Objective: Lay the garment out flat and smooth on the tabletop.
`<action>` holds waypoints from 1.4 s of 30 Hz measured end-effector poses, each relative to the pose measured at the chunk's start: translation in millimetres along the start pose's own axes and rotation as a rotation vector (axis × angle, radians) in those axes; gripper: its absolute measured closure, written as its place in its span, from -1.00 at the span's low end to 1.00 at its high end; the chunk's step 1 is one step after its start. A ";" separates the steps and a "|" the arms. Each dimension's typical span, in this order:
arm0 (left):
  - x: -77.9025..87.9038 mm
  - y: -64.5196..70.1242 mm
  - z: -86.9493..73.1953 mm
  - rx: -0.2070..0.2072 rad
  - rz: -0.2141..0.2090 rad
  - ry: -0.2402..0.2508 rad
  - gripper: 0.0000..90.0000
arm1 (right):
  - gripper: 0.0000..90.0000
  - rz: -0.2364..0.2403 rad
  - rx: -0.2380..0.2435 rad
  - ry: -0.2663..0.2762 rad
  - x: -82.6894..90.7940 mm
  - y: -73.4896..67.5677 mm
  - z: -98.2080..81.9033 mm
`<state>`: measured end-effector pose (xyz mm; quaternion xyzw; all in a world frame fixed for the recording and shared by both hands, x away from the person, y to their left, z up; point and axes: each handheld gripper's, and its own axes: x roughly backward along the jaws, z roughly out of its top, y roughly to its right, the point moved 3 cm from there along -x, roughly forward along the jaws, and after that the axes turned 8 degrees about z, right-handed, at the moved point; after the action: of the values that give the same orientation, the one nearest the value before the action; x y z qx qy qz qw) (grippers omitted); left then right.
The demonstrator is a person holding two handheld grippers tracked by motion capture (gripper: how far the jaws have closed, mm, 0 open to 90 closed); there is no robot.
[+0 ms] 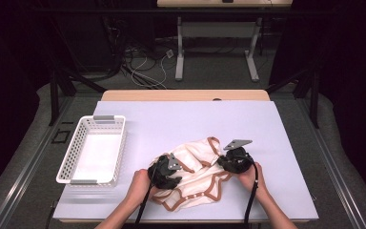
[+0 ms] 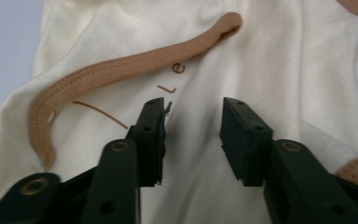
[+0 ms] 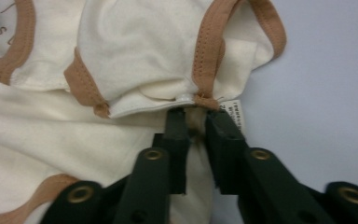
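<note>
Jaws of the right gripper (image 3: 193,122) pinch the soft cream bodysuit (image 1: 190,176); left gripper (image 2: 193,122) gapes.

garment: cream baby bodysuit (image 1: 194,174) with brown trim
state: crumpled, partly folded
place: flat on the table, near front edge

You're handling a soft, matt cream cloth garment (image 1: 190,176), a knit with tan ribbed binding (image 2: 121,70) stitched along its edges and a small paper-like label (image 3: 237,114) at the seam. The jaws of your grippers are matt black plastic with brass-coloured rivets. The basket (image 1: 93,149) is white perforated plastic. The table cover (image 1: 181,121) looks smooth and matt.
</note>
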<state>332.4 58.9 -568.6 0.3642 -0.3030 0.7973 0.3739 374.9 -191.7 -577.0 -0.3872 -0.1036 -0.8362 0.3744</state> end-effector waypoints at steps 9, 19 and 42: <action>0.2 4.3 -4.1 0.036 -0.037 0.047 0.97 | 0.97 -0.019 0.034 -0.020 4.6 -10.5 -2.8; 15.8 12.0 -9.4 0.003 -0.057 0.063 0.99 | 0.97 0.012 0.046 -0.039 25.0 -25.9 -11.9; 5.3 35.2 16.3 -0.251 0.132 0.039 0.41 | 0.41 0.011 0.101 -0.016 28.3 -33.0 -13.7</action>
<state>307.0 29.7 -562.8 0.2785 -0.4161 0.7830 0.3691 331.9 -190.5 -561.9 -0.3750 -0.1466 -0.8247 0.3971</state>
